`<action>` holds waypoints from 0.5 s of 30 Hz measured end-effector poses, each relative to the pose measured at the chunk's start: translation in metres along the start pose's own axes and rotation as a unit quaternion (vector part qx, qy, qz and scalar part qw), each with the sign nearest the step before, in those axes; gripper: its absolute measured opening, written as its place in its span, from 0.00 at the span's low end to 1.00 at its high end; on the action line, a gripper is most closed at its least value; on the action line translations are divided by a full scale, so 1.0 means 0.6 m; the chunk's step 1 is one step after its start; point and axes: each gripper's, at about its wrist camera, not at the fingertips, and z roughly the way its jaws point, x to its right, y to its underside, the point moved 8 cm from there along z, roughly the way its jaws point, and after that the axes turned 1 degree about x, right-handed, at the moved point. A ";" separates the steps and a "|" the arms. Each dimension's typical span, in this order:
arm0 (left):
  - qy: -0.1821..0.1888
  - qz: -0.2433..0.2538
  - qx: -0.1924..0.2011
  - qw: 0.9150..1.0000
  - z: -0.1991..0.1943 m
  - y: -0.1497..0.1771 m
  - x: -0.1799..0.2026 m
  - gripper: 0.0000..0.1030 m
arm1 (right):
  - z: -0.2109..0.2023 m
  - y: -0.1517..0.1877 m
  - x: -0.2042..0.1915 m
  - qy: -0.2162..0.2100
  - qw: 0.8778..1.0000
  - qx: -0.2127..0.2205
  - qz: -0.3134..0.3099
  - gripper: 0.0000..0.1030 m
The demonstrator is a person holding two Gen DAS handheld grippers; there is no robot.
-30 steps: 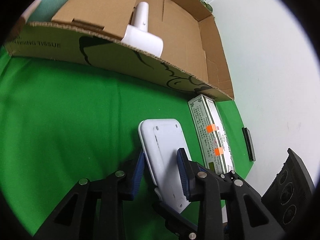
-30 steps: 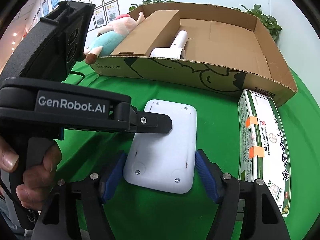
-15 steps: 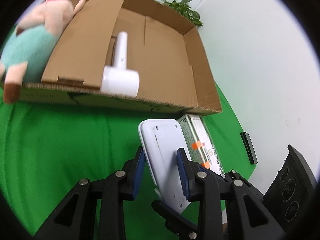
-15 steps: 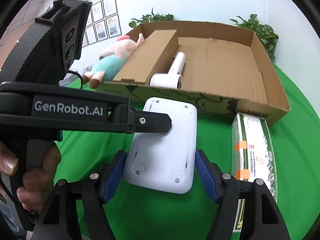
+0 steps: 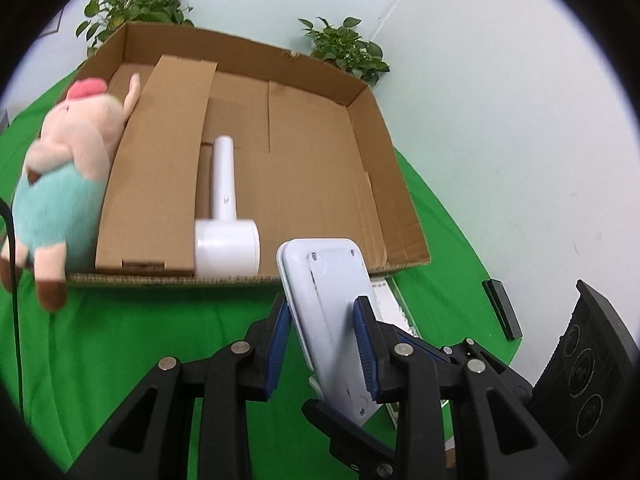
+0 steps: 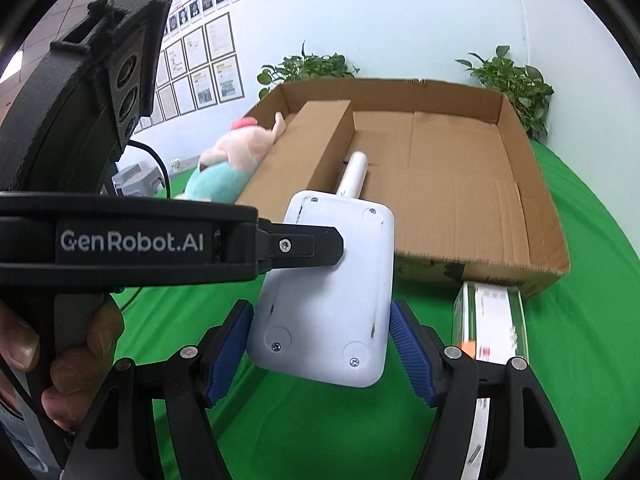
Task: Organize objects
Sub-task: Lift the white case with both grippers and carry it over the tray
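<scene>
My left gripper is shut on a flat white device, back side up, and holds it in the air in front of the open cardboard box. My right gripper is shut on the near end of the same device, its pads against both edges. A white hair dryer lies inside the box by the near wall. In the right wrist view the box lies just beyond the device.
A plush pig leans on the box's left outer side. A green-and-white carton lies on the green cloth right of the device. A small black bar lies near the table's right edge. Potted plants stand behind the box.
Both grippers have lifted the white device well up from the cloth, and the view now looks down into the box. The grip on the device is unchanged.
</scene>
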 end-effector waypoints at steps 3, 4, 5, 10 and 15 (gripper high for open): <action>0.001 0.008 0.009 1.000 -0.006 -0.027 0.007 0.30 | -0.004 -0.026 0.006 0.003 1.000 0.009 -0.001 0.65; 0.002 0.011 0.012 1.000 -0.008 -0.035 0.010 0.30 | -0.005 -0.034 0.008 0.005 1.000 0.013 -0.003 0.65; 0.003 0.014 0.015 1.000 -0.009 -0.044 0.013 0.30 | -0.006 -0.044 0.010 0.008 1.000 0.017 -0.004 0.65; 0.005 0.022 0.023 0.999 -0.011 -0.082 0.022 0.29 | -0.006 -0.084 0.020 0.017 1.000 0.024 -0.002 0.65; 0.001 0.024 0.031 0.999 -0.010 -0.112 0.028 0.28 | -0.005 -0.118 0.031 0.013 0.999 0.030 0.005 0.65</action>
